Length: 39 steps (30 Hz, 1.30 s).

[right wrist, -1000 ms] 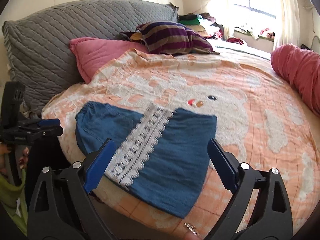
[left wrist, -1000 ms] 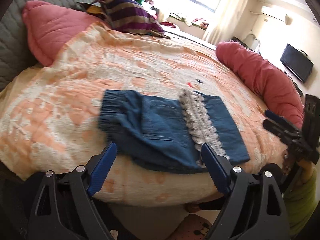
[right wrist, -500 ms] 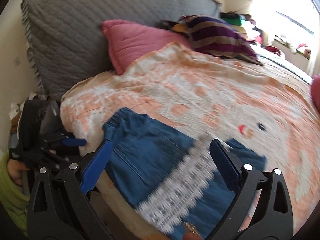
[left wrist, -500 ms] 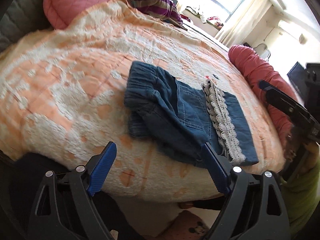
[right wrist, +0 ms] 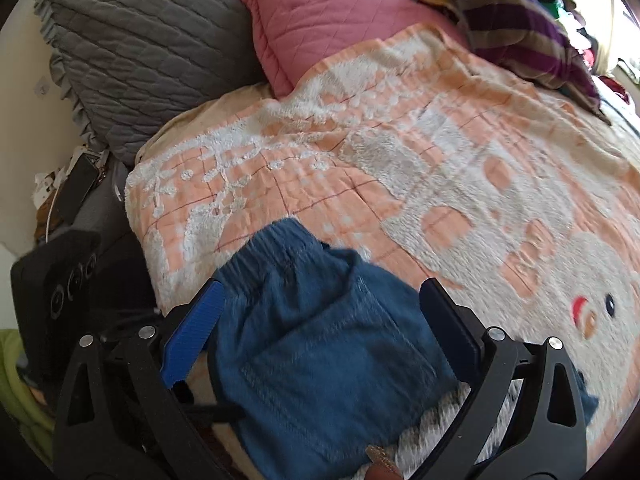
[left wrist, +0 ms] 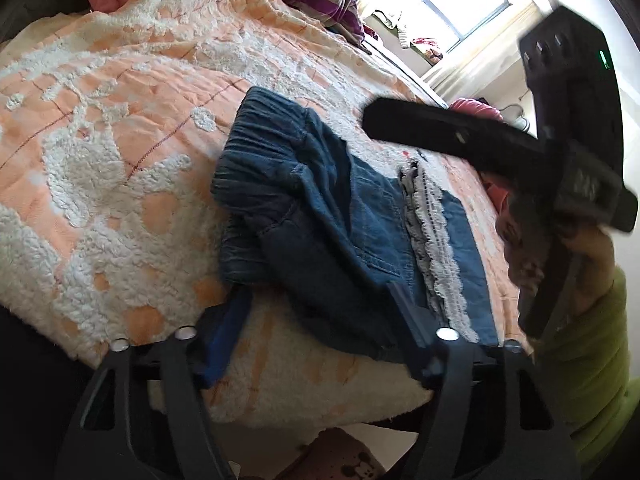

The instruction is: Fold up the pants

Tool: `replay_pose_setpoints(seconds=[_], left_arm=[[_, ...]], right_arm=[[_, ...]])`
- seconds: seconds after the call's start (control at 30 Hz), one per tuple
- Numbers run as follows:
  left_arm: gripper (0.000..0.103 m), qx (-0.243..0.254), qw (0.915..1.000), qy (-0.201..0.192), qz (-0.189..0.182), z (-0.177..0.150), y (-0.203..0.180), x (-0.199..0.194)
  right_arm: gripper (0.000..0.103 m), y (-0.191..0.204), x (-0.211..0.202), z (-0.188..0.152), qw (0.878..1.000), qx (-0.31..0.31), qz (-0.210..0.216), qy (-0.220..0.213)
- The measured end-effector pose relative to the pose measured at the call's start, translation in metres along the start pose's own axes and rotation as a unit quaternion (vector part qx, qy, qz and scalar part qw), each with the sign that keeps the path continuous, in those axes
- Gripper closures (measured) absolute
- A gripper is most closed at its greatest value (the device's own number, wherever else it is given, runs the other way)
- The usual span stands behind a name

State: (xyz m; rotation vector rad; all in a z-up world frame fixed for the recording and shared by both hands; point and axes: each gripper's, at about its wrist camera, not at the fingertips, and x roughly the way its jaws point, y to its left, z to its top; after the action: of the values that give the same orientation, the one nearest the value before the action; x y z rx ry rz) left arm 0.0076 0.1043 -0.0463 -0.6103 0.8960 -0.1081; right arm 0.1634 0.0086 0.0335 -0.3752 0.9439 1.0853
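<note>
The dark blue denim pants with a white lace band (left wrist: 340, 232) lie already folded over near the front edge of the fluffy orange-and-white blanket (left wrist: 120, 152), and everything else can be placed against them. The left gripper (left wrist: 320, 320) hovers at their near edge with its blue-padded jaws spread wide and empty; the right gripper (right wrist: 320, 328) hangs just above the waistband end, likewise spread and holding nothing. I would guess the next fold brings the gathered elastic waistband (left wrist: 256, 140) over toward the lace band, so each gripper ought to pinch a corner of that waistband through all layers, lift low, and carry both corners across evenly so the bundle stays square. The pants run lengthwise along the blanket's front edge, waistband pointing toward the pink quilted pillow (right wrist: 320, 20) and grey quilted headboard cushion (right wrist: 152, 48), lace end pointing away from them.
</note>
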Motion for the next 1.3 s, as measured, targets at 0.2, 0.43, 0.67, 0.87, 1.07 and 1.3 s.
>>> replay_pose_setpoints(seconds=[0.2,0.43,0.67,0.87,1.07,1.3], left_arm=[[0.043,-0.001,1.0000,0.000,-0.008,0.002,0.004,0.006],[0.022,-0.011,0.9993,-0.009,-0.035,0.003,0.003,0.010],[0.049,0.001,0.9992,-0.027,-0.028,0.007,-0.006,0.016],[0.060,0.019,0.9971,-0.029,-0.067,0.014,-0.036,0.015],[0.060,0.058,0.9944,-0.021,-0.086,0.023,-0.079,0.026],[0.059,0.115,0.9884,0.007,-0.099,0.024,-0.132,0.047]], right_arm=[[0.011,0.007,0.039,0.019,0.998,-0.022,0.023,0.047],[0.020,0.016,0.085,0.026,0.994,-0.019,0.065,0.090],[0.074,0.009,0.075,0.018,0.993,-0.014,0.090,0.073],[0.076,-0.020,0.006,0.003,0.993,0.023,0.116,-0.010],[0.076,-0.052,-0.055,-0.023,0.990,0.052,0.110,-0.066],[0.066,-0.089,-0.099,-0.066,0.986,0.089,0.092,-0.107]])
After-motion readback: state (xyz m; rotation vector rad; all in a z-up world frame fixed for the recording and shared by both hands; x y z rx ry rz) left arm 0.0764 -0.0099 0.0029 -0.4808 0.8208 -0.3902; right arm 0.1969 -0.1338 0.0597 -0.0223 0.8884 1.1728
